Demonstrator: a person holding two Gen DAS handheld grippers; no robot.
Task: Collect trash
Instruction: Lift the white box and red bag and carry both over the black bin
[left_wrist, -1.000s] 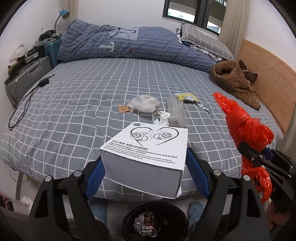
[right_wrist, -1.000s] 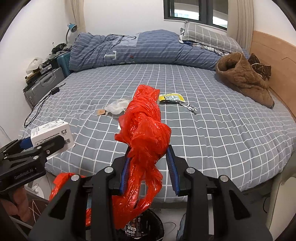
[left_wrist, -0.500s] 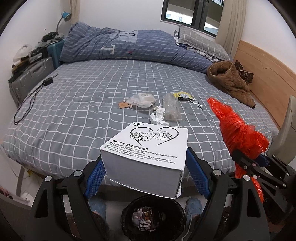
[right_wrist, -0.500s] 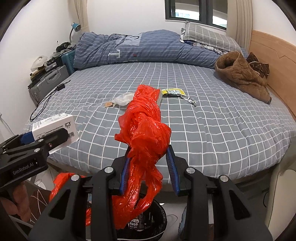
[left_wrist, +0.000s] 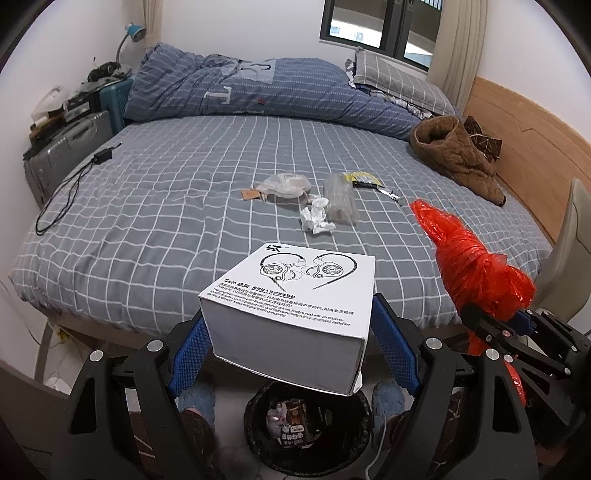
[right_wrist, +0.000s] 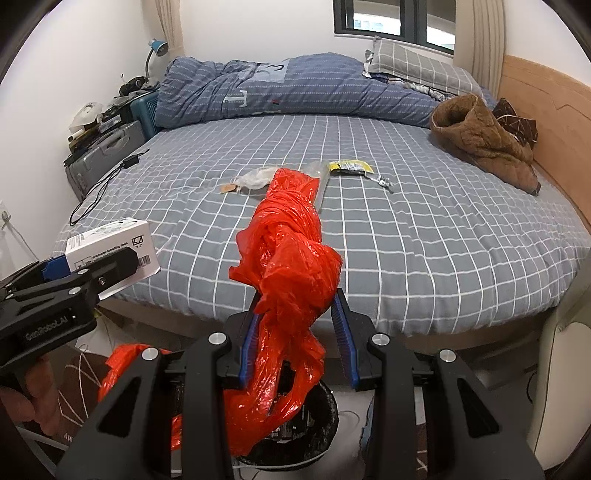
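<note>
Both hand-held grippers are full. Left gripper (left_wrist: 288, 339) clamps a white cardboard earphone box with a line drawing on its lid (left_wrist: 295, 295) between its blue pads, and the box hangs above a round black trash bin lined with a dark bag (left_wrist: 258, 439), where some wrappers already lie. Right gripper (right_wrist: 297, 339) is closed on a crumpled red plastic bag (right_wrist: 291, 258); the bag's lower end drops into the same bin. Beyond the bin stands a bed with a grey checked sheet (left_wrist: 147, 221). On its middle lie a crumpled white tissue (left_wrist: 314, 218), a clear plastic wrapper (left_wrist: 338, 199), a whitish plastic bag (left_wrist: 284, 184) and a yellow sachet (left_wrist: 362, 178). Further right rests a brown fleece garment (left_wrist: 454, 155), and a blue striped duvet (left_wrist: 258, 88) is at the far edge.
</note>
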